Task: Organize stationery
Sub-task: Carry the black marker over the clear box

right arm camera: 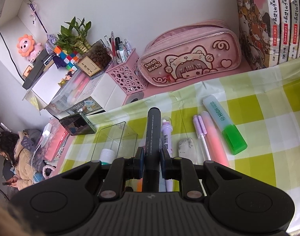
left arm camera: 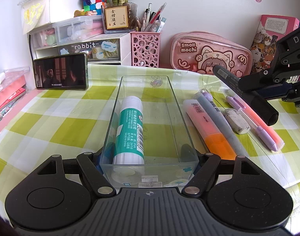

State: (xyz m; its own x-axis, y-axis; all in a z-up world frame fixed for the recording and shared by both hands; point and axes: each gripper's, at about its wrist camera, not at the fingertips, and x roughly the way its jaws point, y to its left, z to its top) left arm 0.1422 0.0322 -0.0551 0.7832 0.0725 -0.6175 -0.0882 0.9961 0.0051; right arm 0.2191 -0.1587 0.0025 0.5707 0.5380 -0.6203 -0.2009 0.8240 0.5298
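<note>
A clear plastic tray (left arm camera: 175,106) lies on the checked cloth with a green-and-white glue stick (left arm camera: 130,127) inside. My left gripper (left arm camera: 149,160) is shut on the tray's near end, one finger at each side. My right gripper (right arm camera: 151,162) is shut on a black marker (right arm camera: 152,137) and holds it above the cloth, right of the tray; it also shows in the left wrist view (left arm camera: 246,94). On the cloth lie an orange highlighter (left arm camera: 210,131), a grey pen (left arm camera: 218,122), an eraser (left arm camera: 237,121), a purple pen (left arm camera: 254,122), a pink highlighter (right arm camera: 214,137) and a green highlighter (right arm camera: 224,125).
At the back stand a pink pencil case (left arm camera: 209,53), a pink pen holder (left arm camera: 146,49), drawer boxes (left arm camera: 81,47), a propped phone (left arm camera: 60,71) and books (right arm camera: 271,23). Books and a box lie at the left edge (left arm camera: 6,96).
</note>
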